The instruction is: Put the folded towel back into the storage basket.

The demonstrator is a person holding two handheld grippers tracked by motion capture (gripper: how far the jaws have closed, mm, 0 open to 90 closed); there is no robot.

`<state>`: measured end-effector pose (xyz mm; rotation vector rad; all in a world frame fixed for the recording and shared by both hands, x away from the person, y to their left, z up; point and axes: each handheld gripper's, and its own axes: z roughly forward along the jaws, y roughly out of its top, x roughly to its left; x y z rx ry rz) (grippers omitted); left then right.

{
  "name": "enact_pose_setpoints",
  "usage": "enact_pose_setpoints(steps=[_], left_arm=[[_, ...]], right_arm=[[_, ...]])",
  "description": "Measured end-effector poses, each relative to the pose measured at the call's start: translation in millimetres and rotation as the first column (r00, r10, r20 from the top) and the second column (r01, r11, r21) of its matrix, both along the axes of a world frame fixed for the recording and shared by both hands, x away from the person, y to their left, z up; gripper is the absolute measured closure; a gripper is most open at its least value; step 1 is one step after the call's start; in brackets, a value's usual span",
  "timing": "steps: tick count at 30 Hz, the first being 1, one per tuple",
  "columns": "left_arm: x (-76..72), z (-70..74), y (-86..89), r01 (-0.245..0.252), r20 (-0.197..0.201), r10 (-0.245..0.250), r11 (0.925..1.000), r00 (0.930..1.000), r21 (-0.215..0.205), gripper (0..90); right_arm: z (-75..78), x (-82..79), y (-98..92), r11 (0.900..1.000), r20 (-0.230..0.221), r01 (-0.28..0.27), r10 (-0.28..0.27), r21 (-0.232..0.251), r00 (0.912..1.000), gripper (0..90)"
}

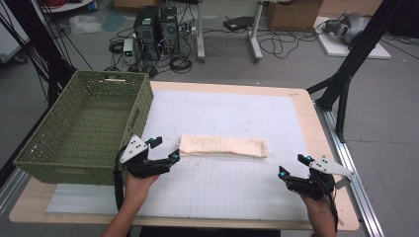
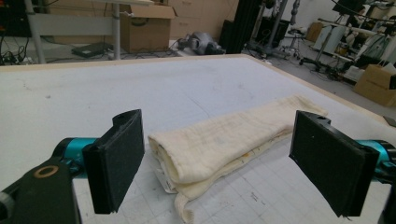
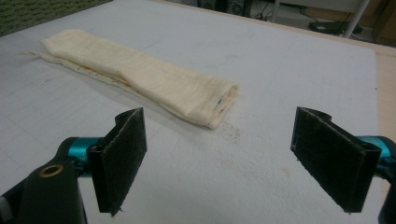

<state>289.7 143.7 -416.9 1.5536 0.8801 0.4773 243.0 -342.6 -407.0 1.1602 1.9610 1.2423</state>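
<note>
While both grippers rest low over the table, the folded cream cloth [image 1: 223, 146] lies flat on the white gridded mat [image 1: 232, 187], long axis running across it. Left gripper [image 1: 166, 149]: jaws spread wide, nothing between the pads. In the left gripper view the cloth's near end sits just ahead of the jaws, in line with the gap between them and slightly toward the left jaw; the rest runs away toward the right jaw's side. Not touching either pad.

Right gripper [image 1: 292, 165]: jaws spread wide as well, empty. In the right gripper view the cloth's folded end lies ahead of the jaws, near but apart, and the cloth stretches off beyond the left jaw.

Surface: mat covers most of a light wooden tabletop [image 1: 316, 123], wood border visible at the edges. Mat shows faint grid lines, scuffs, and small dark specks just past the cloth's end in the right gripper view. Green woven basket [image 1: 84, 128] stands at the left jaw's outer side, beside the left gripper.

Room: grey floor, computer towers [image 1: 157, 27] with tangled cables, cardboard boxes [image 1: 291, 15], black frame legs [image 1: 346, 79].
</note>
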Motion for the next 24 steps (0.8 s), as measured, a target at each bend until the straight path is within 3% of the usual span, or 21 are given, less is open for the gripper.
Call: enact_pose_setpoints(steps=[4, 10, 13, 17, 22, 24], left_arm=[[8.7, 2.3, -3.4, -0.008, -0.023, 0.008, 1.0000, 0.9997, 0.001, 20.0], [27.5, 10.7, -13.2, -0.003, -0.076, 0.006, 0.9994, 0.9971, 0.036, 21.3], [34.5, 12.3, -19.4, 0.003, -0.109, 0.004, 0.9978, 0.9941, 0.066, 24.0], [42.4, 10.5, -25.6, 0.008, -0.142, 0.003, 0.9972, 0.9899, 0.075, 24.0], [52.7, 3.3, -28.2, 0.002, -0.209, 0.020, 0.9947, 0.9778, 0.103, 25.3], [56.5, -1.9, -29.2, -0.002, -0.239, 0.034, 0.9909, 0.9705, 0.135, 27.0]], right_arm=[[0.5, 0.2, 1.6, 1.000, 0.003, -0.006, 0.006, -0.002, 1.0000, 16.8], [1.6, -0.7, 0.0, 1.000, 0.009, -0.001, 0.000, 0.008, 1.0000, 16.8], [1.5, -0.8, 0.1, 1.000, 0.007, -0.004, 0.004, 0.003, 1.0000, 16.8], [0.9, 0.1, 0.0, 1.000, 0.004, -0.005, 0.005, 0.004, 1.0000, 16.8], [0.9, -0.3, -0.2, 1.000, 0.001, -0.004, 0.004, 0.003, 1.0000, 16.9], [0.5, -0.1, 0.0, 1.000, -0.002, -0.006, 0.006, 0.001, 1.0000, 16.8]])
